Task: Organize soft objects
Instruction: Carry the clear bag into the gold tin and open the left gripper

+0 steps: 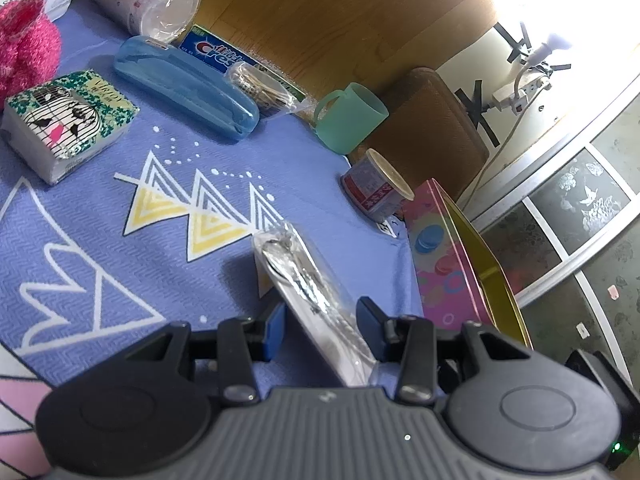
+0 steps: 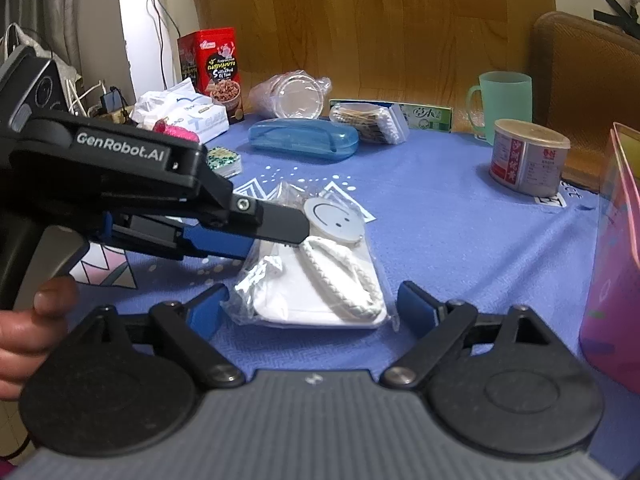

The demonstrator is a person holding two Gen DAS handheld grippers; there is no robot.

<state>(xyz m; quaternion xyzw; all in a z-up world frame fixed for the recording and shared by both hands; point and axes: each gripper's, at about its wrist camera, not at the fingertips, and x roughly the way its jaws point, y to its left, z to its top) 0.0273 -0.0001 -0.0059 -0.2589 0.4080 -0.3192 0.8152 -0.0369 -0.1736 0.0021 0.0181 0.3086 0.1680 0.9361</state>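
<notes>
Crinkly clear plastic wraps the white pouch [image 2: 320, 280], which lies on the blue cloth [image 2: 460, 232] near the middle. The left gripper [image 1: 320, 316] has its fingers spread on either side of the packet, not pinching it. The right gripper [image 2: 310, 304] is likewise spread wide around the near end. Best to close slowly on the pouch's firmer body, since the slick film could slip.

On the counter [image 2: 460, 220], the bagged pouch [image 2: 320, 280] lies nearest, between the right claw [image 2: 310, 308] fingers, with the left claw [image 2: 276, 232] reaching over it from the left. Behind it lies the glasses case [image 2: 303, 137]; the cotton swabs [image 2: 370, 120] sit right of the case. Far right stands the tin can [image 2: 528, 156], the mug [image 2: 505, 100] behind it
</notes>
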